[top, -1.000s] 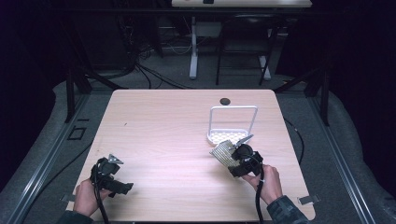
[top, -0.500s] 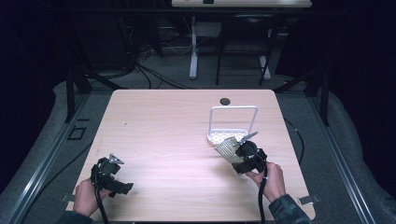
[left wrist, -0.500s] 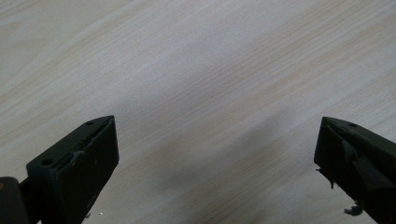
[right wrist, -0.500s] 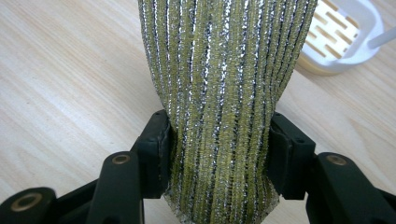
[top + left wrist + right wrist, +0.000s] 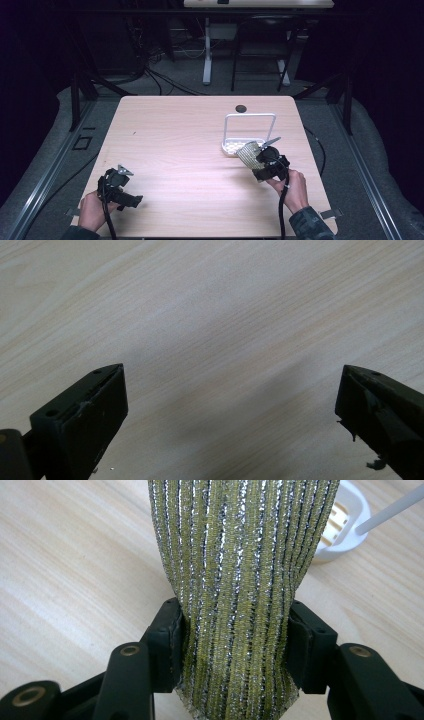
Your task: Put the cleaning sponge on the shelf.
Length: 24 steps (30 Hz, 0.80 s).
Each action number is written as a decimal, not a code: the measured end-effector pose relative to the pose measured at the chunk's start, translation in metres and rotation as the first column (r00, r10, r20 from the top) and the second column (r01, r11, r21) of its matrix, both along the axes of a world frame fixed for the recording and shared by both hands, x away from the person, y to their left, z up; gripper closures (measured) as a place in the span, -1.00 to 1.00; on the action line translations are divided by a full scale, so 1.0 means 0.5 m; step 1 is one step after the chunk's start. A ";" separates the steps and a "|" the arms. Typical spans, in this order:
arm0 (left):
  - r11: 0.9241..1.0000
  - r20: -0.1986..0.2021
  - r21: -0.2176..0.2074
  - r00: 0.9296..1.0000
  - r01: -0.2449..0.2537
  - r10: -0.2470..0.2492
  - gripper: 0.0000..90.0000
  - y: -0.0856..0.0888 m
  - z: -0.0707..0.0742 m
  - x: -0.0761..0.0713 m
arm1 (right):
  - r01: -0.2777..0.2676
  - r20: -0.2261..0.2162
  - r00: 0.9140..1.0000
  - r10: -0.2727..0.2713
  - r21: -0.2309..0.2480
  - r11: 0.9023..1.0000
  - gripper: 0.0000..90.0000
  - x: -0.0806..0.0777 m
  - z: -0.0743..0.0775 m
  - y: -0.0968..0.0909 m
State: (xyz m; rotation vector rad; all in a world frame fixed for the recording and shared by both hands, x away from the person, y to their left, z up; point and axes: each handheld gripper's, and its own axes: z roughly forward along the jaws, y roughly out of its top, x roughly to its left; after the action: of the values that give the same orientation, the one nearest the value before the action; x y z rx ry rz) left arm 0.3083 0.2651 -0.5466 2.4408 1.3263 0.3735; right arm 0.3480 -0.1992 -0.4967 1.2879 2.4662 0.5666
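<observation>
Your right gripper [image 5: 260, 161] has moved up and toward the white rack [image 5: 249, 131] over the last second, jaws clamped on the gold-and-silver striped scrubber cloth [image 5: 240, 580], now just beside the rack's base (likely headed there). Your left gripper [image 5: 131, 199] hasn't budged: jaws wide apart, empty, over bare table [image 5: 210, 315].

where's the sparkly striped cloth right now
The striped cloth is pinched in the right tongs, at the table's right side, just in front of the white rack.
</observation>
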 end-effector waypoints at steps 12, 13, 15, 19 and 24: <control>1.000 0.012 -0.003 1.000 -0.002 0.002 -0.99 0.000 0.002 0.000 | 0.041 0.013 0.999 -0.041 -0.010 0.999 0.06 0.046 0.000 -0.002; 1.000 0.013 -0.004 1.000 -0.003 0.003 -0.99 0.000 0.002 0.000 | 0.037 0.023 0.999 -0.037 -0.019 0.999 0.06 0.050 -0.001 -0.001; 1.000 0.014 -0.003 1.000 -0.002 0.002 -0.99 0.000 0.003 0.000 | 0.037 0.022 0.999 -0.036 -0.027 0.999 0.06 0.057 -0.005 0.004; 1.000 0.014 0.000 1.000 -0.002 0.002 -0.99 0.000 0.003 0.000 | 0.040 0.027 0.999 -0.039 -0.031 0.999 0.05 0.072 -0.009 0.012; 1.000 0.016 -0.002 1.000 -0.002 0.002 -0.99 0.000 0.003 0.000 | 0.039 0.045 0.998 -0.037 -0.032 0.999 0.04 0.094 -0.012 0.022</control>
State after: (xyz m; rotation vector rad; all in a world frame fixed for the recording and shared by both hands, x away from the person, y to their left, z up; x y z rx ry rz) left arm 0.3081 0.2652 -0.5451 2.4302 1.3213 0.3911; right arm 0.3949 -0.1882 -0.5026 1.2925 2.4000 0.5370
